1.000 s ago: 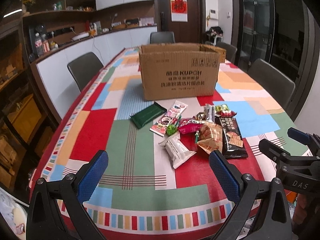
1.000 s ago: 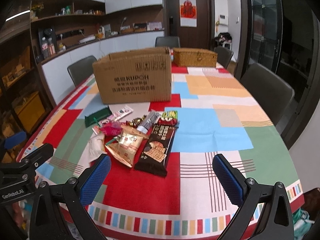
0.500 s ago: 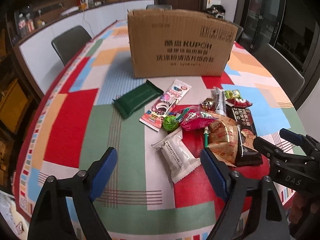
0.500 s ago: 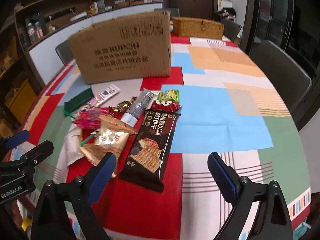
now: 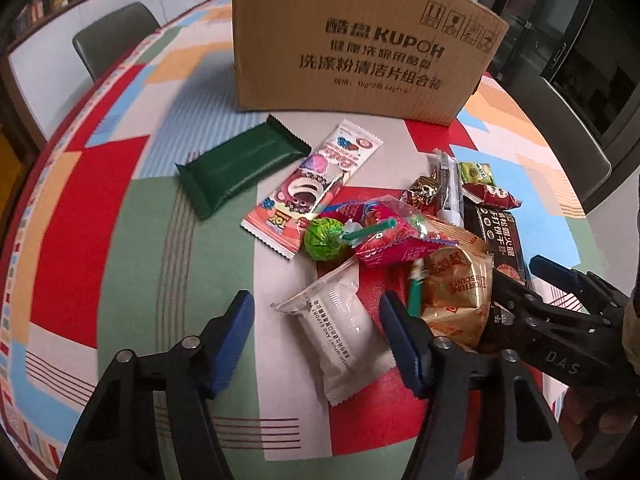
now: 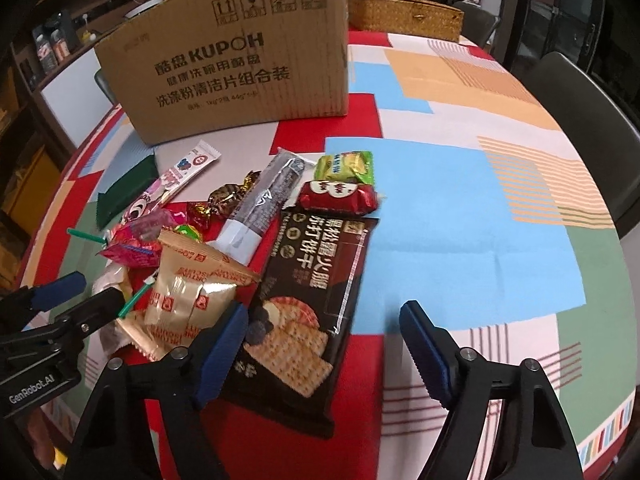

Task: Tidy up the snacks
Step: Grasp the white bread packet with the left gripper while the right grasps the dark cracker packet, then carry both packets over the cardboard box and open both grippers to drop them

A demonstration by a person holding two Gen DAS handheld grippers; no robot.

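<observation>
A pile of snacks lies on the patchwork tablecloth in front of a cardboard box (image 5: 360,40). My left gripper (image 5: 316,340) is open, its fingers on either side of a white packet (image 5: 340,332). My right gripper (image 6: 324,344) is open, low over the near end of a black cracker packet (image 6: 316,280); it also shows at the right of the left wrist view (image 5: 560,304). A gold biscuit bag (image 6: 188,292), a pink packet (image 5: 396,236), a green lollipop (image 5: 324,240), a dark green bar (image 5: 240,164) and a pink cartoon wrapper (image 5: 312,188) lie around.
A woven basket (image 6: 404,12) stands behind the box (image 6: 240,56). Small red (image 6: 340,196) and green (image 6: 346,166) packets, a grey stick pack (image 6: 264,204) and foil candies (image 6: 224,196) lie behind the cracker packet. Grey chairs (image 6: 584,120) ring the table.
Both grippers have moved forward and down towards the snack pile. The left one now straddles the white packet; the right one is over the black cracker packet. Both stay open.
</observation>
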